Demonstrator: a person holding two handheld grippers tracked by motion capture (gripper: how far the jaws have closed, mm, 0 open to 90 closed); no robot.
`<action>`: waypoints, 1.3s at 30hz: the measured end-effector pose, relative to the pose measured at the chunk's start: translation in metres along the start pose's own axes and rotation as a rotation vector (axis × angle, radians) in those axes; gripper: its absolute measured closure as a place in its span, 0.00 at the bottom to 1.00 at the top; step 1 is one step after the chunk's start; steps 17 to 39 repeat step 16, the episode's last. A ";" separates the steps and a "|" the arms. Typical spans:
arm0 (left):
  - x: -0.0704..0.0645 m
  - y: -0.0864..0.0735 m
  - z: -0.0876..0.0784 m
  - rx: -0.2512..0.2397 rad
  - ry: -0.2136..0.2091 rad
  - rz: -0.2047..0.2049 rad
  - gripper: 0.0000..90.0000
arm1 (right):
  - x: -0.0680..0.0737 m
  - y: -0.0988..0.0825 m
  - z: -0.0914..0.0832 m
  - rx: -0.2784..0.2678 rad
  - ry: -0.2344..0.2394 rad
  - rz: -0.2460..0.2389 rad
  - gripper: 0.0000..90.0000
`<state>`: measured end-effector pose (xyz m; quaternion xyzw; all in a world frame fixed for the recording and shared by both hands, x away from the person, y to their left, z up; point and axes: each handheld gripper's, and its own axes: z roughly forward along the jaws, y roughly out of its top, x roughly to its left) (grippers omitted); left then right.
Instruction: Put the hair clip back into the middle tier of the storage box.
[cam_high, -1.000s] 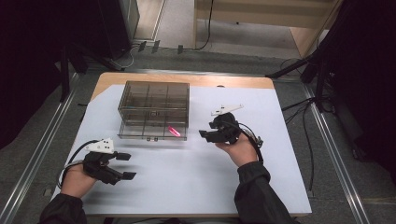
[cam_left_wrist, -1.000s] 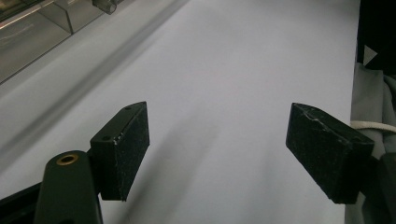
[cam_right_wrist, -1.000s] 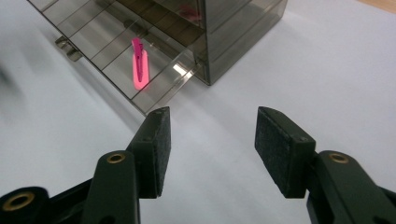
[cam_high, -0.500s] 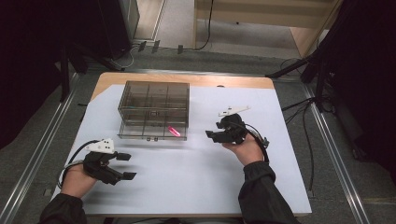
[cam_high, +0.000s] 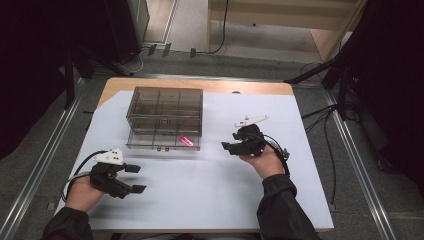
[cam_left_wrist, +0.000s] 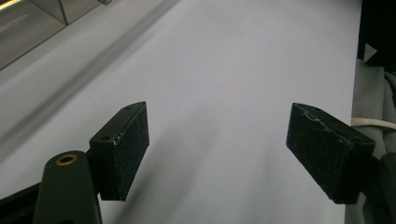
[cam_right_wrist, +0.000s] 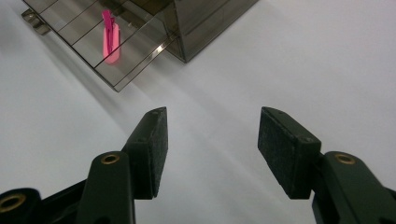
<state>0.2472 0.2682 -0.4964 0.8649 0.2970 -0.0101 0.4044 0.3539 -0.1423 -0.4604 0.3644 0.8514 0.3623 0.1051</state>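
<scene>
Two sets of tongs are held agape and empty, and the pink clip (cam_high: 185, 141) in the clear compartment box (cam_high: 165, 118), left of frame centre, is lain nearer the right tongs (cam_high: 233, 147) than the left tongs (cam_high: 136, 178).

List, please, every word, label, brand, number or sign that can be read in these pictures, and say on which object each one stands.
There are none to read. The smoky clear box, the pink clip inside it, the white sheet on the table, the left gripper and the right gripper all show plain surfaces without print. The brass rings on the gripper arms are fittings, not signs.
</scene>
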 end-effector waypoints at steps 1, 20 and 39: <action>0.000 0.000 0.000 0.001 0.000 -0.001 0.24 | 0.000 0.000 0.001 -0.003 0.002 -0.006 0.49; 0.002 -0.002 0.006 0.007 0.044 -0.011 0.22 | 0.002 0.000 0.004 0.009 0.011 -0.006 0.47; 0.002 -0.002 0.006 0.007 0.044 -0.011 0.22 | 0.002 0.000 0.004 0.009 0.011 -0.006 0.47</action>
